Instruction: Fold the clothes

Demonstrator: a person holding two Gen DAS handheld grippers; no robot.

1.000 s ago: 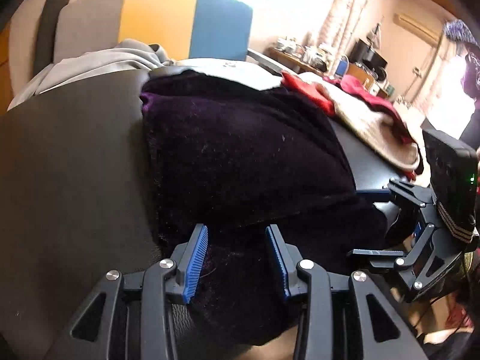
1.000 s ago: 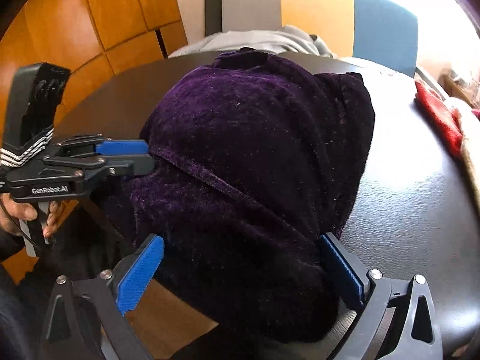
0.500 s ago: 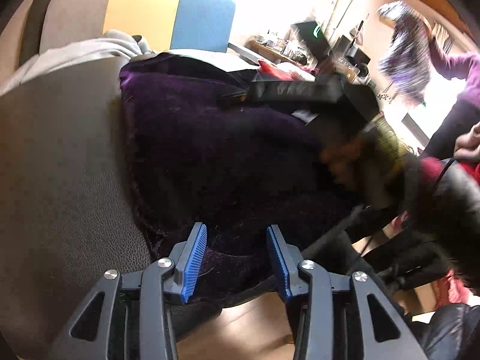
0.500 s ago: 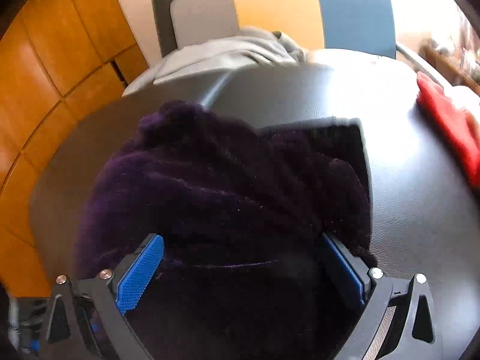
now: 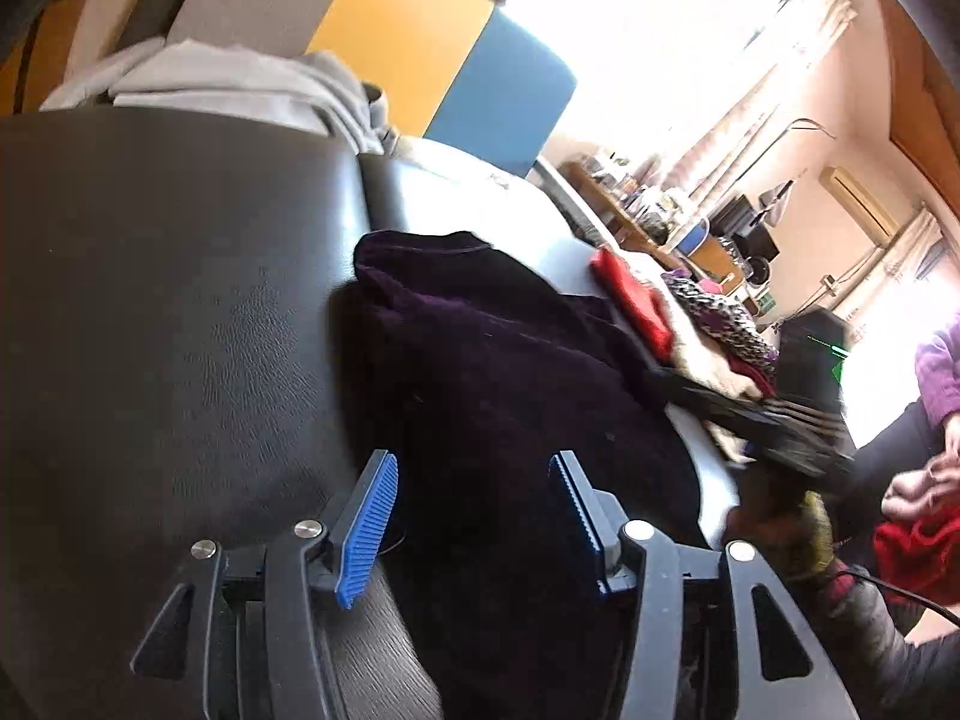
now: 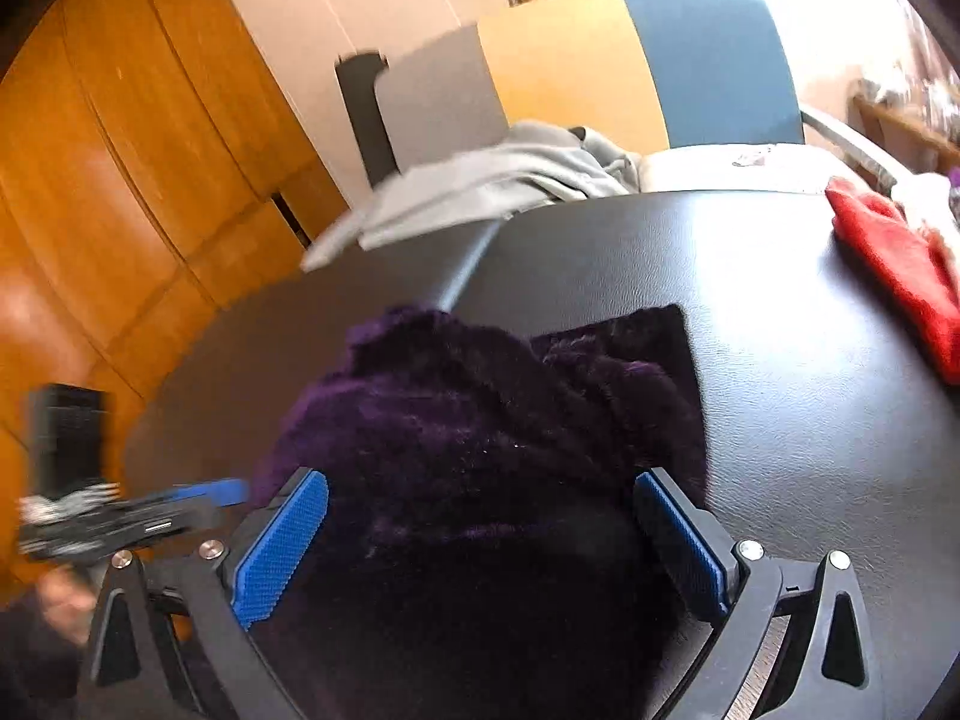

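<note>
left gripper (image 5: 474, 504) has just been opening its jaws; they now stand well apart with the near edge of the purple garment (image 5: 504, 372) lying between and under them, and neither blue pad looks pressed into the cloth, so i read it as let go. right gripper (image 6: 480, 534) has its jaws spread very wide with a thick bunch of the same garment (image 6: 492, 420) filling the gap; the cloth meets both pads, though whether it is truly clamped or only lying there i cannot tell. from the left gripper the garment runs away and to the right across the black table (image 5: 180, 300), its long axis going from the near edge toward the far right, where it ends near the red cloth (image 5: 630, 300). from the right gripper it sits straight ahead and close, a rumpled heap with one flat corner showing at its far right. both hands are at the near edge of the heap, the right one deeper into it, so the next fold likely turns on the right side. count: one purple garment, one red cloth, one grey garment (image 6: 492, 180) folded at the far edge, a patterned cloth (image 5: 720, 312) beyond the red one, two grippers, one table.
</note>
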